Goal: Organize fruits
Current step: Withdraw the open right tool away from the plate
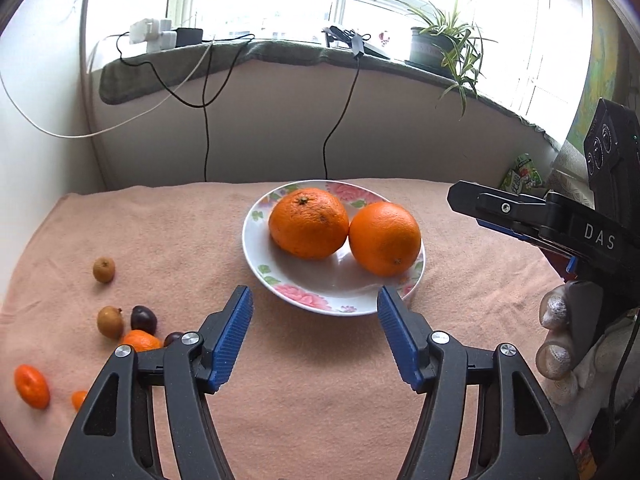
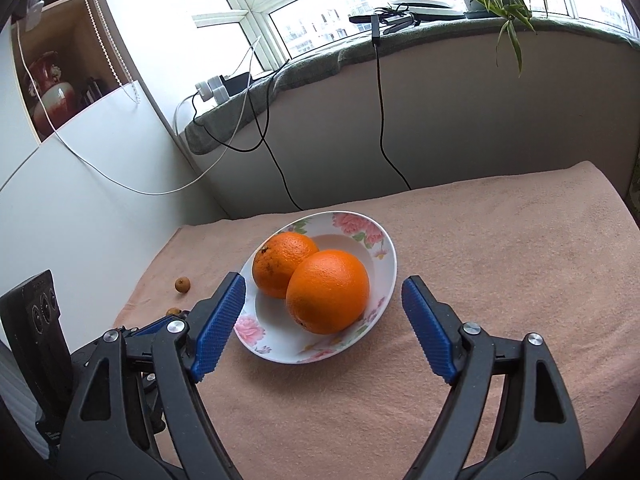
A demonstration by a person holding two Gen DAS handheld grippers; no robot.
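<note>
Nearest to me, the left gripper (image 1: 316, 334) hangs over the peach-coloured towel (image 1: 320, 400) on the counter, its jaws spread wide with nothing between them. At about nine o'clock from it lies a scatter of small fruit: a small mandarin (image 1: 32, 385) nearest, another mandarin (image 1: 140, 340) tucked against two dark plums (image 1: 143, 317), then a brown longan (image 1: 109, 321) and, further back at ten o'clock, a second longan (image 1: 104, 269) on its own.

The right gripper (image 2: 323, 322) hovers just short of the floral plate (image 2: 280, 354), jaws released and empty too.

On the plate sit two big oranges touching each other: the near orange (image 2: 328, 291) at the front and the far orange (image 2: 282, 264) behind it, at eleven o'clock.

Beyond the counter, at twelve o'clock, black cables (image 2: 380, 100) drop from the windowsill (image 1: 280, 50), where a potted plant (image 1: 444, 42) stands at one o'clock
</note>
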